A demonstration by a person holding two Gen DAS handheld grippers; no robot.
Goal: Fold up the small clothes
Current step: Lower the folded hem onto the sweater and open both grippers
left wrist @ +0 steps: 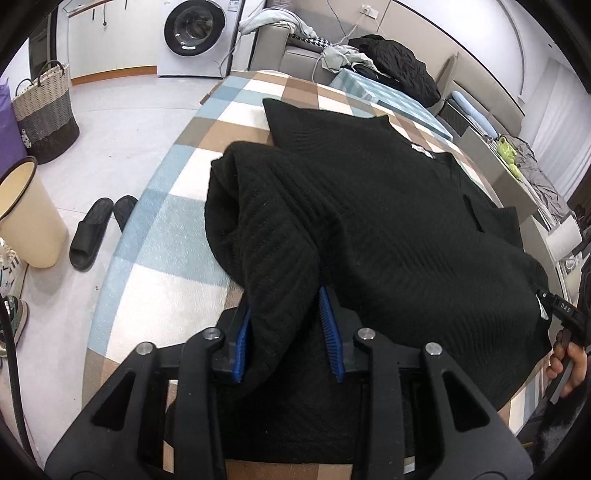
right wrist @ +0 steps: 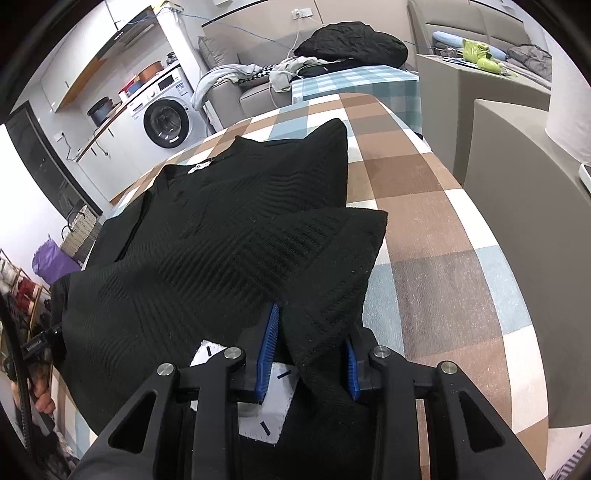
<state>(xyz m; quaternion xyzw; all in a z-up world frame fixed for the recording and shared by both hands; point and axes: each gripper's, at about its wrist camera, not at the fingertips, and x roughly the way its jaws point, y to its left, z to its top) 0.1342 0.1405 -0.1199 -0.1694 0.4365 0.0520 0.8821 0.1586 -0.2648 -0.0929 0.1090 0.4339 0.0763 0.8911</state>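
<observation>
A black ribbed sweater (left wrist: pixel 369 206) lies on a checked brown, blue and white cloth (left wrist: pixel 166 229) that covers the table. My left gripper (left wrist: pixel 286 306) is shut on a raised fold of the sweater's near left edge, and the knit fills the gap between its blue pads (left wrist: pixel 330 332). In the right wrist view the same sweater (right wrist: pixel 207 236) spreads to the left. There my right gripper (right wrist: pixel 312 332) is shut on its near right corner, which is lifted and folded over. A white label (right wrist: pixel 269 402) shows under the left pad.
On the floor to the left stand a woven basket (left wrist: pixel 46 110), a cream bin (left wrist: pixel 26 218) and black slippers (left wrist: pixel 90 232). Behind the table are a washing machine (left wrist: pixel 194 33) and a sofa heaped with clothes (left wrist: pixel 395 62). A grey block (right wrist: pixel 517 177) stands at the table's right.
</observation>
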